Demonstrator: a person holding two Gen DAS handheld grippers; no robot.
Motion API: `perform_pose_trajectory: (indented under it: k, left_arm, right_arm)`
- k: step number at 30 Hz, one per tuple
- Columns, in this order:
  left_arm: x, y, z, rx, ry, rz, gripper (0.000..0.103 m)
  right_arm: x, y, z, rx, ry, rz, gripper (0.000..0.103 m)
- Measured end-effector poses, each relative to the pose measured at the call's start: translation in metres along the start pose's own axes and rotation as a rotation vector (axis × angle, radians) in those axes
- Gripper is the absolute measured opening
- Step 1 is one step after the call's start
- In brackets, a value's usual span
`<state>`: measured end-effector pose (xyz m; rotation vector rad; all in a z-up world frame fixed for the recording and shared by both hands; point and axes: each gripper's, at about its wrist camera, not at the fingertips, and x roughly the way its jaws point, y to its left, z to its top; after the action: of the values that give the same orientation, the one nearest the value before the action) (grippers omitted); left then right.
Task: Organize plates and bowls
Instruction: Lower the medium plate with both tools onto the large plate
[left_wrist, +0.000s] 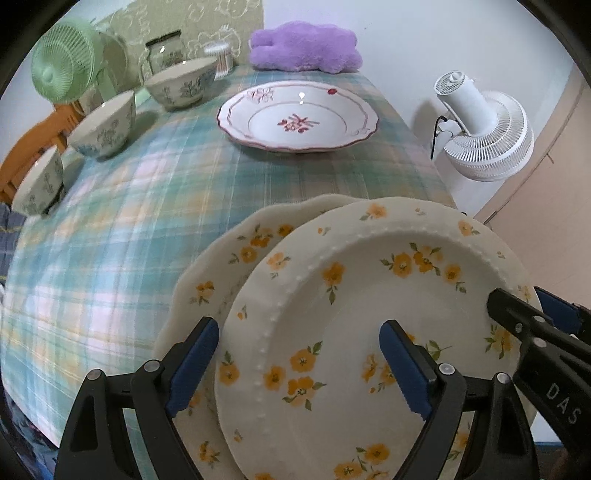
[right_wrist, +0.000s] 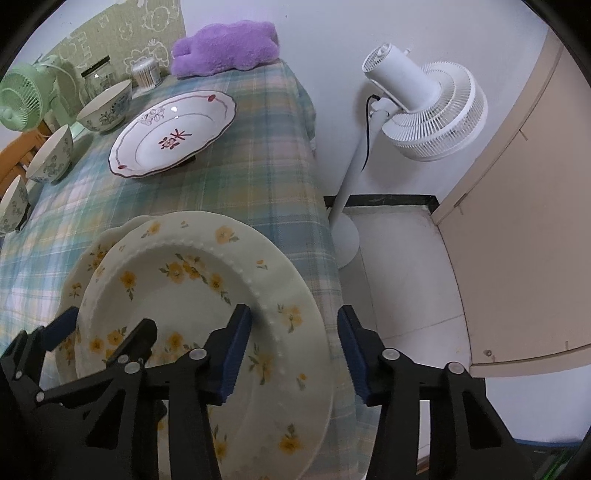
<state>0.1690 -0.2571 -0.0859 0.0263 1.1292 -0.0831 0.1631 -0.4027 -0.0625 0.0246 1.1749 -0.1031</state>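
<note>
My left gripper (left_wrist: 299, 363) wide, straddling left rim of top yellow-flower plate (left_wrist: 369, 314), pads clear of it. My right gripper (right_wrist: 295, 350) narrower, straddling right rim of same plate; cannot tell whether pads press. Plate sits off-centre on second yellow-flower plate (left_wrist: 221, 258), at tablecloth's (left_wrist: 147, 206) near right corner. Mid-table toward far edge: red-flower plate (left_wrist: 297, 116). Along left edge: three bowls (left_wrist: 105, 125). Far edge: purple plush (left_wrist: 304, 46).
</note>
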Motion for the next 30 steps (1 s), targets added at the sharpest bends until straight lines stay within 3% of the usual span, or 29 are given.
perform_pose_trajectory:
  k: [4, 16, 30]
  left_arm:
    - [-0.004, 0.004, 0.0, 0.004, -0.009, 0.006, 0.09]
    - [-0.011, 0.028, 0.0, -0.033, -0.004, 0.036, 0.09]
    - [-0.004, 0.036, 0.0, -0.049, 0.028, 0.016, 0.09]
  right_arm:
    - [-0.005, 0.004, -0.002, -0.017, -0.006, -0.013, 0.04]
    - [0.011, 0.021, 0.0, -0.022, 0.037, 0.01, 0.04]
    - [0.02, 0.038, 0.003, -0.055, 0.011, 0.007, 0.045]
